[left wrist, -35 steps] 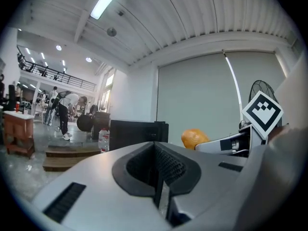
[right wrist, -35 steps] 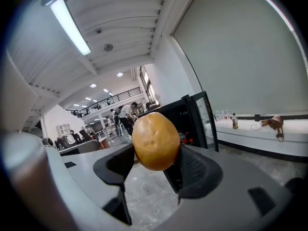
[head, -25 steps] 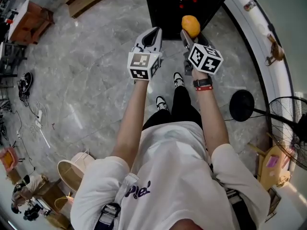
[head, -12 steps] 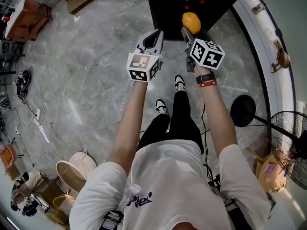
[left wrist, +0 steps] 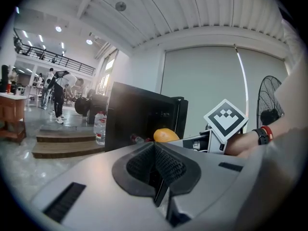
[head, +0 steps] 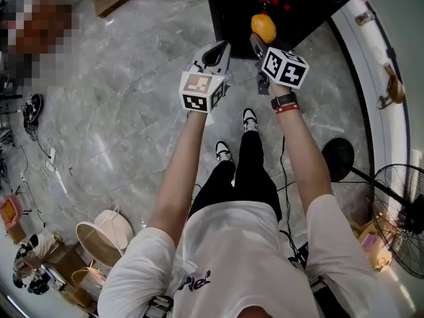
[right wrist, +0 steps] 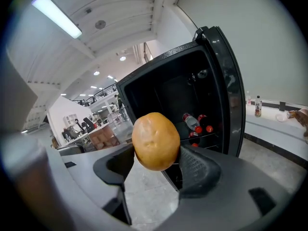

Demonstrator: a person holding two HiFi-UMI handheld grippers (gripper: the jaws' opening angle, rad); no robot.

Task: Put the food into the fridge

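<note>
In the head view, advance the right gripper (head: pixel 260 38), clamped on the round yellow food (head: pixel 264 26), toward the open black fridge (head: pixel 232 5); in the left gripper view, park the empty, closed left gripper (left wrist: pixel 155 170) aside; in the right gripper view, aim inside, clear of the red-capped bottles (right wrist: pixel 193 122), before releasing.

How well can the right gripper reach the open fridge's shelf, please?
Probably yes: the fridge door stands open and nothing shows between the right gripper, holding the round yellow food, and the bottle shelf.
</note>
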